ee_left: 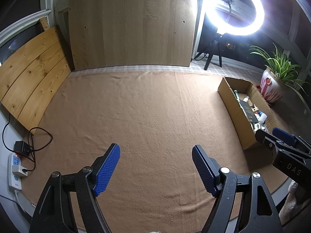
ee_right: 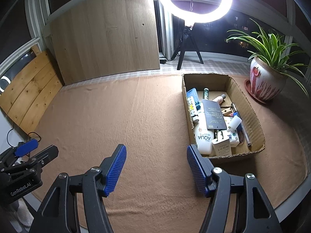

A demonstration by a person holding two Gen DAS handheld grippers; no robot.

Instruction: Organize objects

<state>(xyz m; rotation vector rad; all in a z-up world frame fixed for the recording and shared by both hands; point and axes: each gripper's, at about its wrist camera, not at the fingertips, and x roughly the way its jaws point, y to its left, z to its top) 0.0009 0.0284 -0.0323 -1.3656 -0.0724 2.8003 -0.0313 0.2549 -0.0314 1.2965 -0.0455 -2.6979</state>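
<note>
1. Two hand-held grippers, left hand-held gripper (ee_left: 156, 155) and right hand-held gripper (ee_right: 156, 155), are wide and hold nothing.
2. Bottles and small things lie in the cardboard box (ee_right: 250, 114) on the brown cloth (ee_right: 116, 116).

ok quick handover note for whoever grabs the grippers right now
Left gripper: open, empty, over the bare cloth.
Right gripper: open, empty, just left of the box.
Things: all in the cardboard box at the right of the cloth, among them the AQUA bottle, white charger and dark card.
Done: nothing loose shows on the cloth.
Left: no item shows outside the box; check beyond these views.
</note>
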